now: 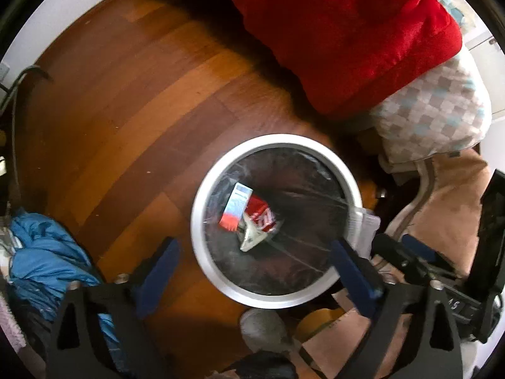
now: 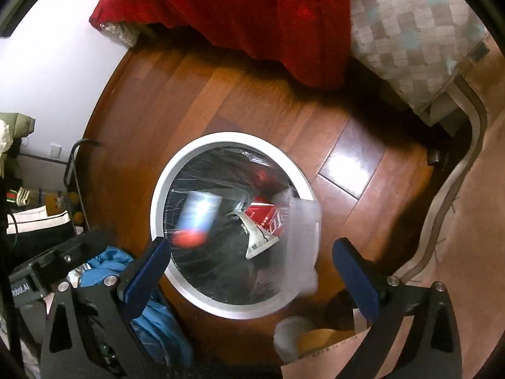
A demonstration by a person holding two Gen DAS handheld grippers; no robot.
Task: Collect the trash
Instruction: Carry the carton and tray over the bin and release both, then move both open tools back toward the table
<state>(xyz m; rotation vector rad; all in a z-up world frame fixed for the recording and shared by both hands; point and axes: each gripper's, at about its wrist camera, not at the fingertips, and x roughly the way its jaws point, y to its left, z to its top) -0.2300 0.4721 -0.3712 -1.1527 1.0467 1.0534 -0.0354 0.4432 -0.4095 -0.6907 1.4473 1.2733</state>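
Observation:
A round white-rimmed bin (image 1: 202, 221) with a clear liner stands on the wood floor; it also shows in the right wrist view (image 2: 157, 195). Inside lie a red can (image 1: 263, 216), a white-blue-red box (image 1: 236, 207) and a white scrap (image 1: 251, 241). In the right wrist view the box (image 2: 195, 218) is blurred in mid-air over the bin, and a clear plastic piece (image 2: 303, 237) is blurred over the bin's right rim. The same clear piece (image 1: 363, 224) shows in the left wrist view. My left gripper (image 1: 255, 271) is open above the bin. My right gripper (image 2: 249, 268) is open above the bin, empty.
A red blanket (image 1: 347, 31) and checked bedding (image 1: 435, 110) hang off a bed behind the bin. Blue cloth (image 1: 47, 252) lies at the left. Brown cardboard (image 2: 457, 221) covers the floor at the right. A white cup-like thing (image 2: 293, 338) sits near the bin's front.

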